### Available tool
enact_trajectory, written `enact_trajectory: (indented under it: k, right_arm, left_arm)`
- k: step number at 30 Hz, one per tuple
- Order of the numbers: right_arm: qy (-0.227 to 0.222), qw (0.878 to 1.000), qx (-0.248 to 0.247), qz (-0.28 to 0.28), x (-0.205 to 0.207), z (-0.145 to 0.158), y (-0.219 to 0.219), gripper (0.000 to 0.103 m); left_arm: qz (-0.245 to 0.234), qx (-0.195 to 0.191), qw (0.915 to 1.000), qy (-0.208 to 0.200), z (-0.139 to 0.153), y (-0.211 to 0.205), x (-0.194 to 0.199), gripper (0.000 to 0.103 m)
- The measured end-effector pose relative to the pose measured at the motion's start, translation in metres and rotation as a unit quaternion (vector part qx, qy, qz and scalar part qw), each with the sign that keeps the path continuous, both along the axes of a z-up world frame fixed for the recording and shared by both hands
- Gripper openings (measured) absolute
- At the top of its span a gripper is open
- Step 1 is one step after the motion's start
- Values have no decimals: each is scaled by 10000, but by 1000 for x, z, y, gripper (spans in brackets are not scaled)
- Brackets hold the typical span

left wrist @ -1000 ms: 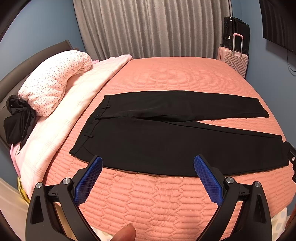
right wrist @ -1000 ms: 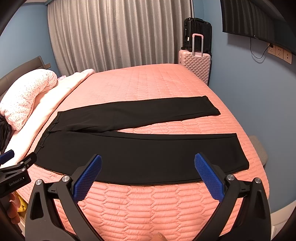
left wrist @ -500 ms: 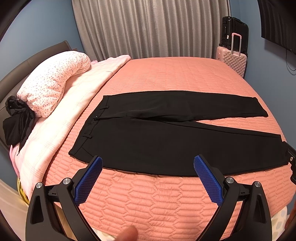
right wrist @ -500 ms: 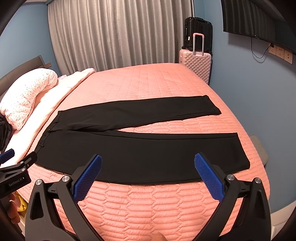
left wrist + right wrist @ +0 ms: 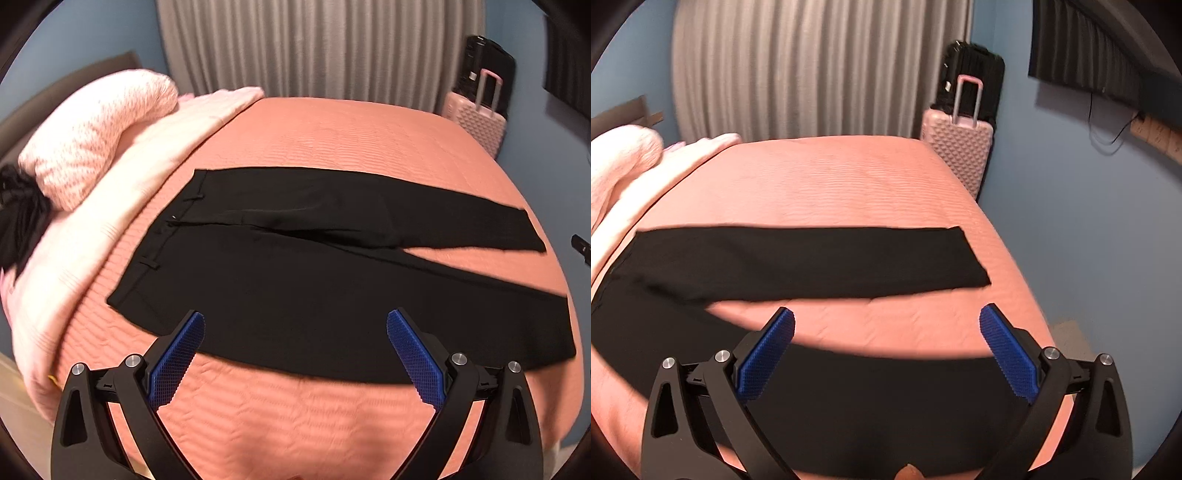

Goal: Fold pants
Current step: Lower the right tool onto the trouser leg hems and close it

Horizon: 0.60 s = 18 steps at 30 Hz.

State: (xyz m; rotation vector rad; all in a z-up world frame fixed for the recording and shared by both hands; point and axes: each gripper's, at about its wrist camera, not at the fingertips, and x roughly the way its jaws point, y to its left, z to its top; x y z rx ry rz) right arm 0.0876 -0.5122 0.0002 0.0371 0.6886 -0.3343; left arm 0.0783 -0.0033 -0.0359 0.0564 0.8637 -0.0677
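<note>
Bedspread (image 5: 332,129) bears pants (image 5: 295,280); waistband shows only in left view.

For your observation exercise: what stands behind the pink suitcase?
A black suitcase stands behind the pink suitcase, against the blue wall. Only its upper part shows; the pink suitcase covers the rest.

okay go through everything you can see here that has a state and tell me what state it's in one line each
Black pants: unfolded, flat on the bed, legs splayed apart.
Left gripper: jaws open, holding nothing.
Right gripper: jaws open, holding nothing.
Curtains: drawn shut.
Pink suitcase: upright, handle pulled up.
Bedspread: spread smooth.
</note>
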Motion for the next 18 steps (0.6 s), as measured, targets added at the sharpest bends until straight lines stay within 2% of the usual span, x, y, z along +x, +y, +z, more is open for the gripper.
enact_trajectory:
  k: [5,8,9,11,14,18]
  right_arm:
    - [145,9997,204,-68,88,-35,-95,98]
    - [158,9984,278,-463,118,-51,-134,98]
    - [143,9982,309,-499,122,-55,-139,98]
    - [158,9984,238,-480,130,-59,-140,98]
    - [202,9994,86,-273,134,-66,-130,98]
    - [320,9993,-189,51,153,-75,-121,98]
  left_arm:
    - [103,-233,9995,169,-29,-18,42,98]
    - [91,301,9993,204,-44,-45,65,98]
    - [57,581,9980,238,-50,-57,74,98]
    - [6,842,9960,310,-58,-71,85,98]
    - [-214,756,9967,197,-64,-86,94,98]
    - [-390,154,9989,191,-67,-92,105,98]
